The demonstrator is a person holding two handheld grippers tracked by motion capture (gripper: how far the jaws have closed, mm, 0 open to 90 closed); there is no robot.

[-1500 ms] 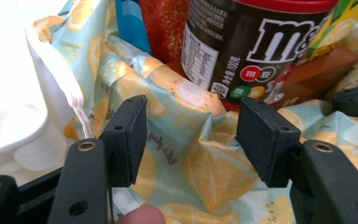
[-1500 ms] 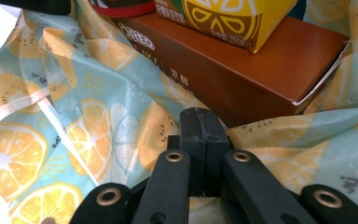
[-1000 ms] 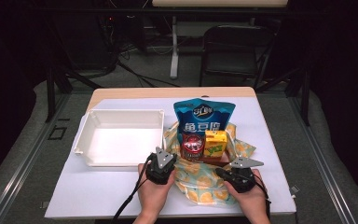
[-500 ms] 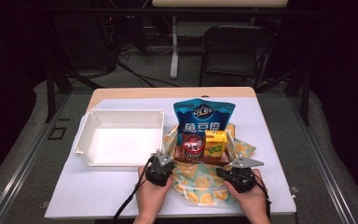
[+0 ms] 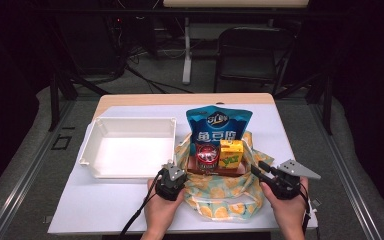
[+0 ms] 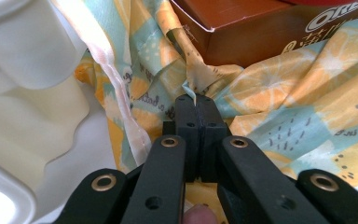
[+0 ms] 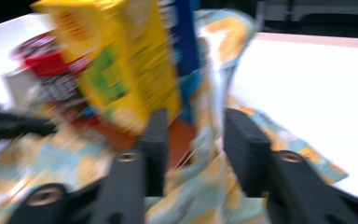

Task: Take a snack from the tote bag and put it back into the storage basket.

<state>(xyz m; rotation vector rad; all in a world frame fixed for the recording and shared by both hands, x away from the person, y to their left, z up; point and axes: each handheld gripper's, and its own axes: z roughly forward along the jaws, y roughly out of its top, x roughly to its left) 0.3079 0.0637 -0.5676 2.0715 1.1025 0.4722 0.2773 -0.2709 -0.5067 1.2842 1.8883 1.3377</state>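
A cloth (image 5: 225, 192) printed with orange slices lies under a brown box (image 5: 215, 169) that carries a red can (image 5: 206, 155), a yellow juice carton (image 5: 231, 153) and a blue snack bag (image 5: 219, 125). My left gripper (image 5: 174, 170) sits at the cloth's left edge, next to the tray. In the left gripper view the left gripper (image 6: 196, 99) is shut on a fold of the cloth (image 6: 279, 102). My right gripper (image 5: 258, 168) is at the cloth's right side. Its jaws have just been opening; in the blurred right gripper view the right gripper (image 7: 193, 123) stands apart around a loose cloth edge (image 7: 209, 140).
An empty white tray (image 5: 92, 150) stands left of the cloth. The table's front edge (image 5: 105, 227) runs close below both hands. A black chair (image 5: 252, 55) and table legs stand on the floor beyond the far edge.
The right hand has shifted right and a little up, and its jaws have parted from shut. The left hand stays where it was, still closed on the cloth.
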